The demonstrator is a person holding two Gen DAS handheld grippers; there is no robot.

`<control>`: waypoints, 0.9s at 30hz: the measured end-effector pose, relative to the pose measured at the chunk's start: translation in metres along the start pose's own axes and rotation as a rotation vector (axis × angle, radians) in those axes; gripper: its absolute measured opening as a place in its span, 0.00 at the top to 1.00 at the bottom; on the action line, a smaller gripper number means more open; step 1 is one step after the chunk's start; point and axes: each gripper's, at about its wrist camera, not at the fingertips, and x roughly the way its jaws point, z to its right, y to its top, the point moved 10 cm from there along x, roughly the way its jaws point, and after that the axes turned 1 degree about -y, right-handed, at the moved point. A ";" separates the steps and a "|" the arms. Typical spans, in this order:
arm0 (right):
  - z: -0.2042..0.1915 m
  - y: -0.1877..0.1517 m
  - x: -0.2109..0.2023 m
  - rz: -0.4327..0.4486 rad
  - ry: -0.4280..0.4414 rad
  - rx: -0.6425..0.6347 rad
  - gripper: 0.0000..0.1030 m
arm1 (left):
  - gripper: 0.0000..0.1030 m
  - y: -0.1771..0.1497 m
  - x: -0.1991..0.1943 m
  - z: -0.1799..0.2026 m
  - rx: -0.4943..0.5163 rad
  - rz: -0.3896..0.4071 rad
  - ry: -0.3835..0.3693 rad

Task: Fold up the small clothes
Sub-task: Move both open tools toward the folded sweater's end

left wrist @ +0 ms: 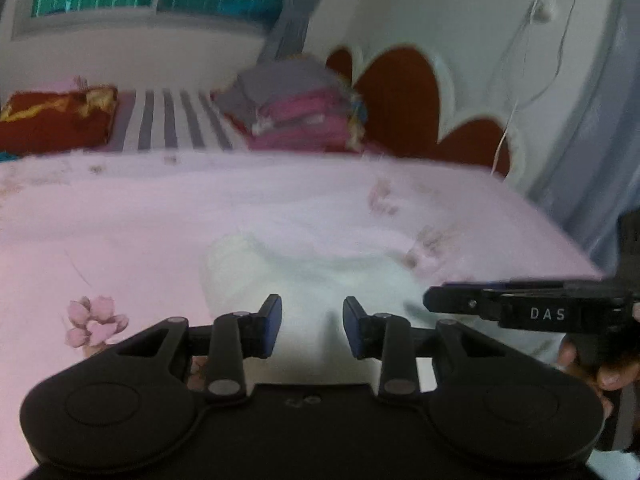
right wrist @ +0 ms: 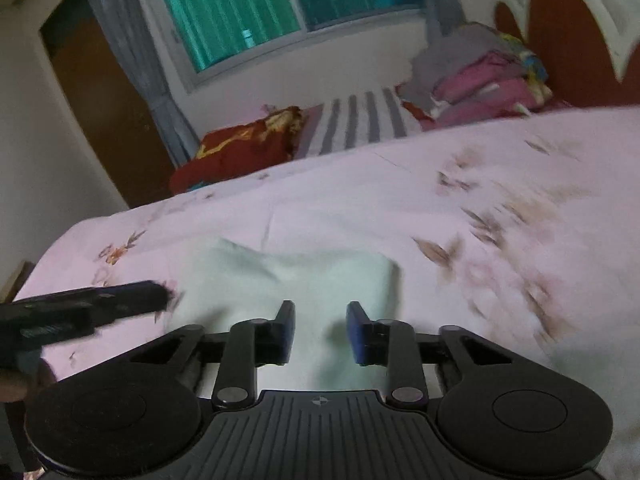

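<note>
Lying flat near the front edge of a bed, a small pale green garment (right wrist: pixel 296 280) rests folded into a rough rectangle on a pink floral bedsheet (right wrist: pixel 360 184), with a gripper poised on either side of it. At the far left edge of the bed, as the right wrist view shows it, sits a red cushion with yellow pattern (right wrist: pixel 244 152), and beside it a strip of grey-and-white striped bedding (right wrist: pixel 360 120). The left gripper (left wrist: pixel 312 326) hovers just above the near edge of the garment, its blue-padded jaws standing a modest way apart with only cloth visible beyond the gap and nothing clamped between them. The right gripper (right wrist: pixel 320 332) hangs just above the same near edge, a little further right, its jaws likewise parted by a narrow gap and holding nothing; in the left wrist view it appears side-on at the right, marked with white letters, with the fingers of a hand (left wrist: pixel 600 368) wrapped round its handle. Toward the far right corner of the bed, a pile of grey and pink clothes (right wrist: pixel 480 76) stands against a white and dark red scalloped headboard (right wrist: pixel 568 36). Behind the bed, a window with green-tinted panes (right wrist: pixel 256 8) is flanked by a grey curtain (right wrist: pixel 132 48); motion blur softens the sheet's pattern at the right
</note>
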 end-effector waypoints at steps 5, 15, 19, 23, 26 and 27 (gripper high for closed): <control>0.020 -0.019 0.062 -0.132 -0.121 -0.083 0.72 | 0.71 -0.009 0.018 -0.009 -0.038 -0.059 -0.025; 0.030 -0.014 0.068 -0.135 -0.143 -0.104 0.64 | 0.71 -0.004 0.026 -0.016 -0.058 -0.079 -0.036; 0.039 -0.009 0.058 -0.135 -0.158 -0.032 0.59 | 0.71 -0.003 -0.009 0.003 0.031 -0.012 -0.077; 0.016 -0.016 0.010 -0.070 -0.088 -0.107 0.60 | 0.71 -0.029 -0.041 0.003 0.023 0.027 -0.101; 0.001 -0.038 -0.003 -0.093 -0.028 -0.115 0.60 | 0.71 -0.056 -0.022 -0.001 -0.076 -0.064 -0.083; 0.001 -0.048 0.004 -0.130 -0.058 -0.140 0.60 | 0.70 -0.057 -0.021 0.004 -0.084 -0.054 -0.083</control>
